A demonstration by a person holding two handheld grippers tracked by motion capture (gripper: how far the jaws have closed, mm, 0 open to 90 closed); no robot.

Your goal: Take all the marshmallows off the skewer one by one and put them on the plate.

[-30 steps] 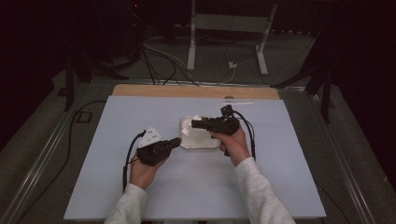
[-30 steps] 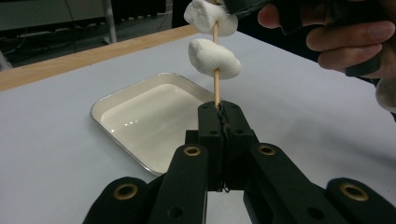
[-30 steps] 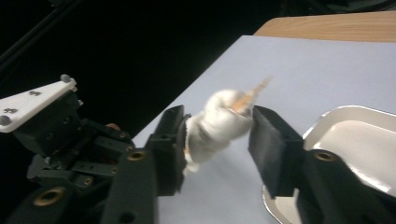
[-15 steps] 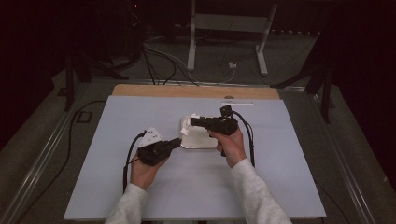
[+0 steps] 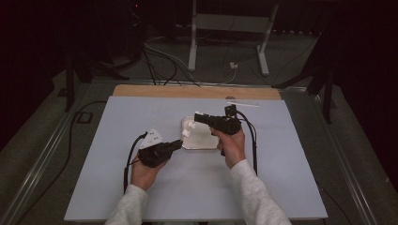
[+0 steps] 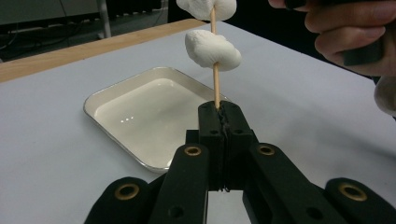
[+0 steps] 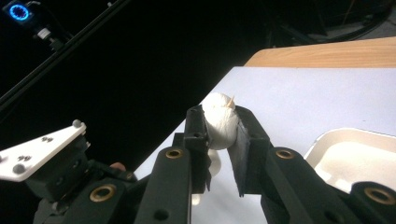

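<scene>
A: How many marshmallows do you count?

B: Two soft white marshmallows, both threaded on one thin wooden skewer [image 6: 215, 79]. The lower marshmallow [image 6: 212, 50] sits mid-stick at top centre of the left gripper view; the upper marshmallow [image 7: 220, 120] is at the tip, where the point of the stick pokes out of it.

A: And the grippers?

B: Two. The left gripper [image 6: 219, 115] has its black jaws fully closed on the bottom end of the skewer, which stands upright in them. The right gripper [image 7: 219, 126] has just been closing, and its jaws now pinch the upper marshmallow from both sides.

A: Where is this in the high view?

B: At mid-frame: the left gripper [image 5: 176, 144] is just beside the near left corner of the single shallow white rectangular tray [image 5: 204, 140], with the right gripper [image 5: 198, 117] above the tray's far edge. The tray lies on the pale grey surface [image 5: 117, 122]; I cannot tell if anything is in it.
</scene>
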